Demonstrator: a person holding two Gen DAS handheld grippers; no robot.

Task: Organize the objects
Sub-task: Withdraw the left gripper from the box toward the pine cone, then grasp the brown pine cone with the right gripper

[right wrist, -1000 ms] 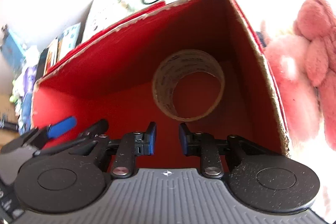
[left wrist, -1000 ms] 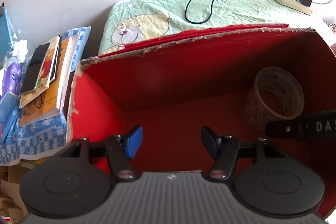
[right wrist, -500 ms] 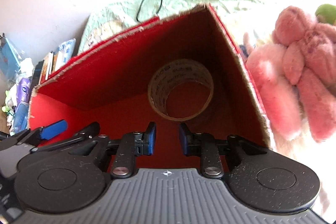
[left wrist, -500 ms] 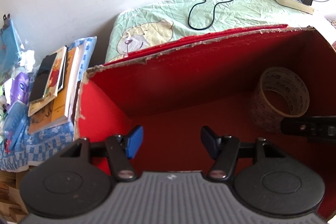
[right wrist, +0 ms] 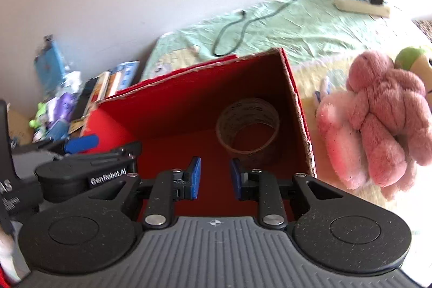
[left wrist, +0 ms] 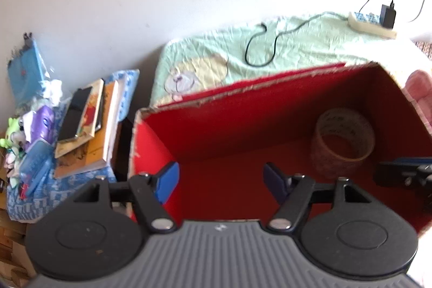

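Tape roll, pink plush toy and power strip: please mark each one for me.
tape roll point(right wrist: 248, 126): right wrist view, on its outer wall at the left side of the ring.
pink plush toy point(right wrist: 378, 126): right wrist view, on its body.
power strip point(left wrist: 371, 25): left wrist view, on its white casing.

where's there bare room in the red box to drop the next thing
The red box floor is bare from its left wall across to the tape roll, which sits in the far right corner. Both grippers, left and right, are open and empty over the near edge. Outside, the books are crowded.
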